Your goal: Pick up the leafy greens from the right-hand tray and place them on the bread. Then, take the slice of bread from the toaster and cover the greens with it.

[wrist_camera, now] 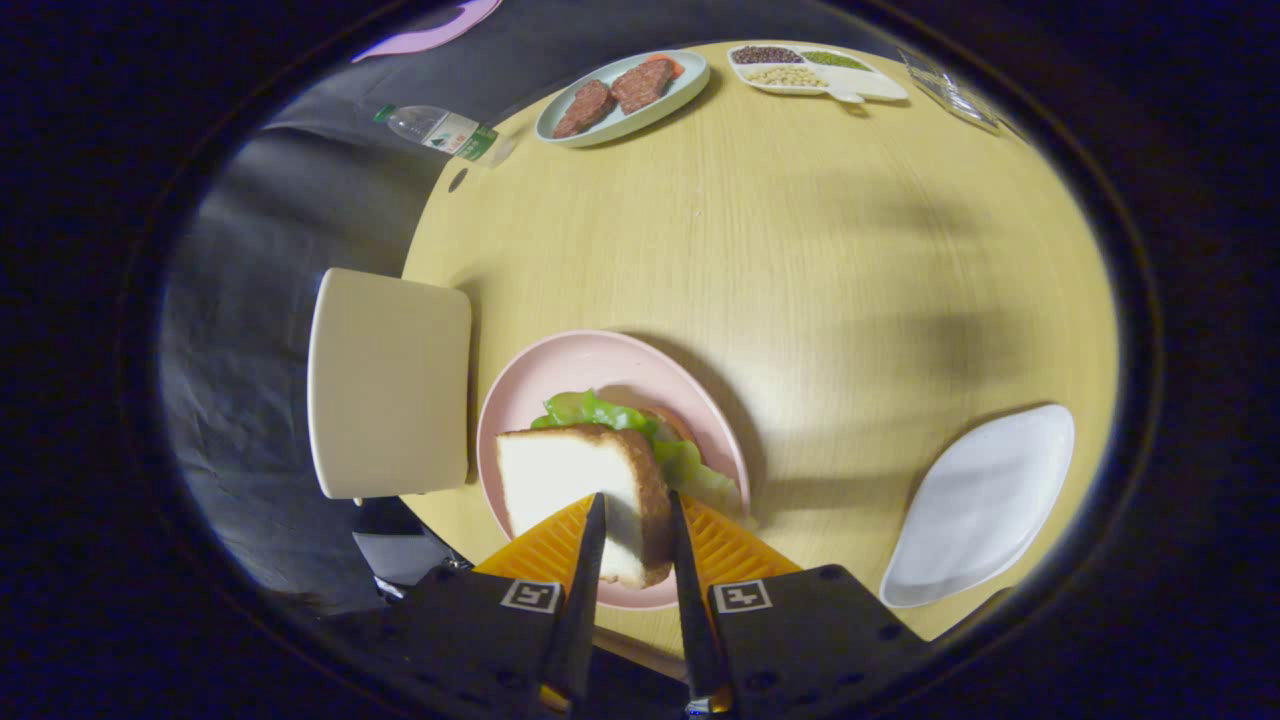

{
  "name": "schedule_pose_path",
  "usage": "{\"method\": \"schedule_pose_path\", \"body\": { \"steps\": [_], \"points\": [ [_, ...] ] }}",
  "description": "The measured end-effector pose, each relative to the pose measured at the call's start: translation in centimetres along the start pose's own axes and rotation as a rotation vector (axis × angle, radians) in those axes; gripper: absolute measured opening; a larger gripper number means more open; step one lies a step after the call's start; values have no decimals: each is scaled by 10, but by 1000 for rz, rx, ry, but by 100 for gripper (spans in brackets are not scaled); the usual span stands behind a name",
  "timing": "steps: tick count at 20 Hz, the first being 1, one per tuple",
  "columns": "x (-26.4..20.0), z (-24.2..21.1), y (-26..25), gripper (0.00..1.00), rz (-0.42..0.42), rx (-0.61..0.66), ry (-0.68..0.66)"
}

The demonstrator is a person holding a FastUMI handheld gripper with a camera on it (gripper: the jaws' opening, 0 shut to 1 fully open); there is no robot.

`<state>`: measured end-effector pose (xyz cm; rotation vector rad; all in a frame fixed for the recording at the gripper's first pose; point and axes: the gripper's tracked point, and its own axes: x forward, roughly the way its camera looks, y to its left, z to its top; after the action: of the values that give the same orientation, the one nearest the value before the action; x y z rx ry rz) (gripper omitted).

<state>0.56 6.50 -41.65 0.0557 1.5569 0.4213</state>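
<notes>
The gripper point(637, 515) is clenched on a slice of bread point(580, 480), both fingers pressing its sides. The slice is thick, white-faced, with a toasted brown crust, held upright over the pink plate point(560, 370). Just beyond it at 12 o'clock, leafy greens point(600, 410) lie on the plate, crinkled and bright. At 3 o'clock sits a white tray point(985, 500); at 9 o'clock the cream toaster point(390, 380). Far off at 11 o'clock lies a bottle point(440, 130), its label too small to read.
</notes>
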Motion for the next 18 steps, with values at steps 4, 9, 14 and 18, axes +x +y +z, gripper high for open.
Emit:
{"method": "schedule_pose_path", "body": {
  "steps": [4,9,14,18],
  "points": [
    [-4,2,2,61,-44,11,-42],
    [-28,9,0,84,-76,32,-120],
    [-79,27,-1,99,-74,83,-301],
    [-133,49,-13,99,-78,162,-532]
  ]
}}
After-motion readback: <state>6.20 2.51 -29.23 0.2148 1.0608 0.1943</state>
